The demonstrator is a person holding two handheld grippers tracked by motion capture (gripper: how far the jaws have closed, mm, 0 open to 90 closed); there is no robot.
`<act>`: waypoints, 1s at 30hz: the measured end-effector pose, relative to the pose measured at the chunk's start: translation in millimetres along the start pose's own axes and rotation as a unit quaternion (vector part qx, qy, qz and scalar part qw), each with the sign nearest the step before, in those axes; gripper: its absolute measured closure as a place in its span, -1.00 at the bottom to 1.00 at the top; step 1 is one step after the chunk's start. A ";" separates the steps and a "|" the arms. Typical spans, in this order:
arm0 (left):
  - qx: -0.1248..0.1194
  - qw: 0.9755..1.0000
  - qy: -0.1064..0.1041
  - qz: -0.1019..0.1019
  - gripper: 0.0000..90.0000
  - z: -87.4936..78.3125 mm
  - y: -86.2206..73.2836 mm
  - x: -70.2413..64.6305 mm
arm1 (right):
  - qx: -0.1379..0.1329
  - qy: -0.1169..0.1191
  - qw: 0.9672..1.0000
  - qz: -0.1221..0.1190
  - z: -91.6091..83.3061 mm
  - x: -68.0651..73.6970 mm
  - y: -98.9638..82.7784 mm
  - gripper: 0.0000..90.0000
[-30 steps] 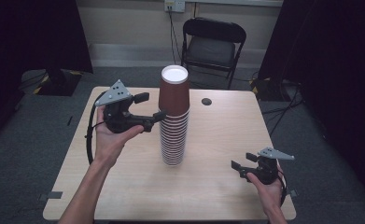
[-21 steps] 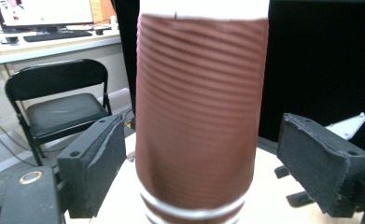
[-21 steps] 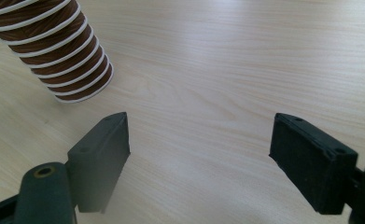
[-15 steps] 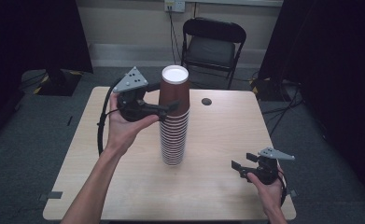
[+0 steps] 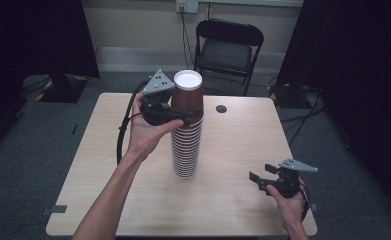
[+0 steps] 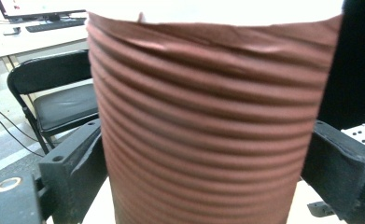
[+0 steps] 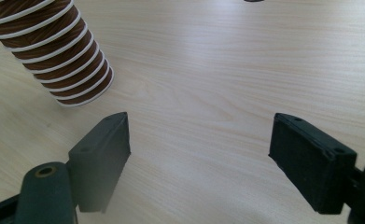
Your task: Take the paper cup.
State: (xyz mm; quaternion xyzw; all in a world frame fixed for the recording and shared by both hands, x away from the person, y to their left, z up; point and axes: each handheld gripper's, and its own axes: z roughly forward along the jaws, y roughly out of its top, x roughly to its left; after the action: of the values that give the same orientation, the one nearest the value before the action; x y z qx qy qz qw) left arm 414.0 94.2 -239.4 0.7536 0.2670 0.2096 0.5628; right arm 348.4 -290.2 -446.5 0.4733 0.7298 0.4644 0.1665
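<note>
Left gripper (image 5: 190,116), held level, just opened around the cup stack (image 5: 187,127); right gripper (image 5: 261,179) rests wide. Left gripper view shows the ribbing.

The cup stack (image 6: 213,126) runs past the frame's top and bottom, hiding the table behind it.

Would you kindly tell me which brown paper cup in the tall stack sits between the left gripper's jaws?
The topmost brown paper cup, its white inside showing, between the left gripper jaws.
</note>
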 end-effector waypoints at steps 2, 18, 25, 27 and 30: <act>0.000 1.000 0.000 -0.006 -0.79 1.8 -1.0 1.9 | 0.000 0.001 1.000 0.001 -0.2 0.4 0.2 -0.55; 0.008 1.000 -0.005 -0.015 -0.76 13.5 -8.2 3.9 | 0.003 -0.002 1.000 0.001 -0.4 0.2 -0.6 -0.55; 0.011 1.000 -0.004 -0.010 -0.73 12.8 -6.5 3.5 | 0.003 -0.002 1.000 0.001 -0.4 0.4 -0.8 -0.54; 0.011 1.000 -0.005 -0.011 -0.73 12.7 -6.0 3.8 | 0.003 -0.002 1.000 0.001 -0.3 0.5 -0.7 -0.54; 0.000 1.000 -0.004 -0.016 -0.72 10.2 -3.6 4.1 | 0.005 -0.002 1.000 0.000 -0.2 0.6 -0.8 -0.54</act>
State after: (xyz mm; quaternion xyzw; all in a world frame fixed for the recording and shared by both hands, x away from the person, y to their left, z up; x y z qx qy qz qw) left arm 422.8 90.1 -245.7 0.7504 0.2767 0.1976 0.5668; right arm 347.6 -289.9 -446.9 0.4747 0.7317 0.4601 0.1657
